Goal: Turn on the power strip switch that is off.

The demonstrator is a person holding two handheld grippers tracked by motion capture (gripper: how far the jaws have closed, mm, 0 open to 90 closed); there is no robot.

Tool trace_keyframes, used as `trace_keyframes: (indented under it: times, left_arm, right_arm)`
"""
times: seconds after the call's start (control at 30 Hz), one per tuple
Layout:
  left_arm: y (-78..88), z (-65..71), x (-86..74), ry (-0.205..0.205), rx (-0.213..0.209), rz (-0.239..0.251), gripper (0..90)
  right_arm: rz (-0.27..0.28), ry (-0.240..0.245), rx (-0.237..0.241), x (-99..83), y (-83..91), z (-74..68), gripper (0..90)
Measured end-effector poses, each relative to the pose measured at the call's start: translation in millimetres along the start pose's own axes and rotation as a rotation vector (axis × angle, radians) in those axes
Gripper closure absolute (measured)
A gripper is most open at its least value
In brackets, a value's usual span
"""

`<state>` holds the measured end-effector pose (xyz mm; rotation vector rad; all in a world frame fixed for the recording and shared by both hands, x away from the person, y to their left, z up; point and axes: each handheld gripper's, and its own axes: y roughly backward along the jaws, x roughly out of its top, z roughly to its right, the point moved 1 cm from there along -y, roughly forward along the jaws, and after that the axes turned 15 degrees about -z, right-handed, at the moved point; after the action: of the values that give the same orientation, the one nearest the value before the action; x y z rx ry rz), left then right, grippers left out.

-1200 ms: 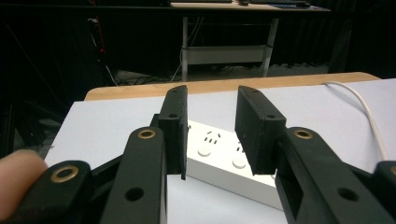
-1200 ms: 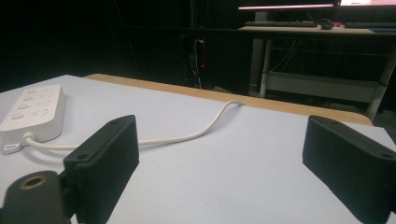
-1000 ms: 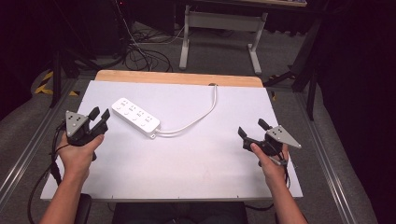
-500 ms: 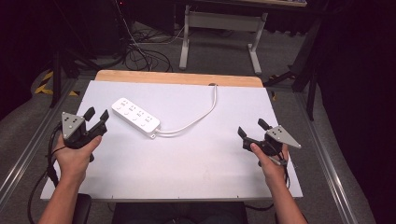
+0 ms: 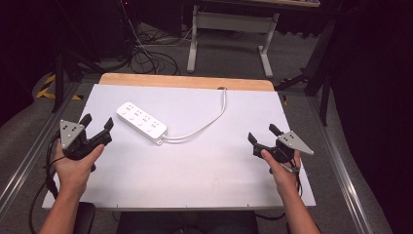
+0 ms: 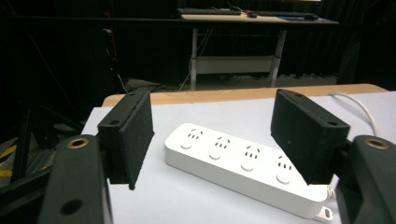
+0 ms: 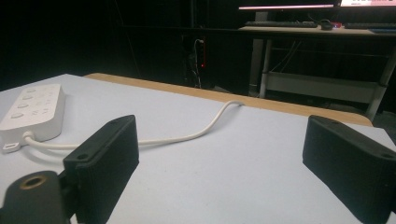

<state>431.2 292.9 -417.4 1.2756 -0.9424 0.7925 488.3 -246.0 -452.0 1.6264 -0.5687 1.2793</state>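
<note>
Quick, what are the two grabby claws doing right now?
Left gripper: jaws open, holding nothing, aimed at the white power strip.
Right gripper: jaws open, holding nothing, over the bare table.

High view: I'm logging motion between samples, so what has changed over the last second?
The left gripper drifted slightly toward the person and the table's left edge, jaws open and empty. The right gripper, the power strip and its cord stayed put.
</note>
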Motion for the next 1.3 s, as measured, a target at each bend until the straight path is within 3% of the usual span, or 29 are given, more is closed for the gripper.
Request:
trace_keyframes:
  times: [0.27,0.47,0.67,0.8,1.03,1.3]
  left_arm:
    - [2.1,0.0,0.5,0.012,0.002,0.007,19.4]
    - [0.4,1.7,-1.1,-0.009,0.001,0.019,11.4]
    - [-1.4,2.6,-2.8,-0.014,0.023,0.034,3.1]
    - [-1.8,2.5,-3.6,-0.008,0.019,0.028,0.4]
    - [-2.5,4.4,-4.6,-0.030,-0.006,0.021,0.4]
    - [-2.5,4.0,-4.8,-0.030,-0.001,0.024,0.4]
  right_arm:
    - [0.004,0.001,0.000,0.4,0.3,-1.0,11.1]
    - [0.009,0.000,-0.003,0.6,1.0,-0.2,10.3]
    - [0.012,-0.004,0.007,0.7,0.7,-0.4,4.2]
    - [0.027,0.023,-0.006,1.0,-0.4,-0.7,1.4]
    - [0.030,0.015,-0.016,0.9,-1.6,-0.3,1.4]
    - [0.023,0.023,-0.012,0.6,-2.2,-1.0,1.4]
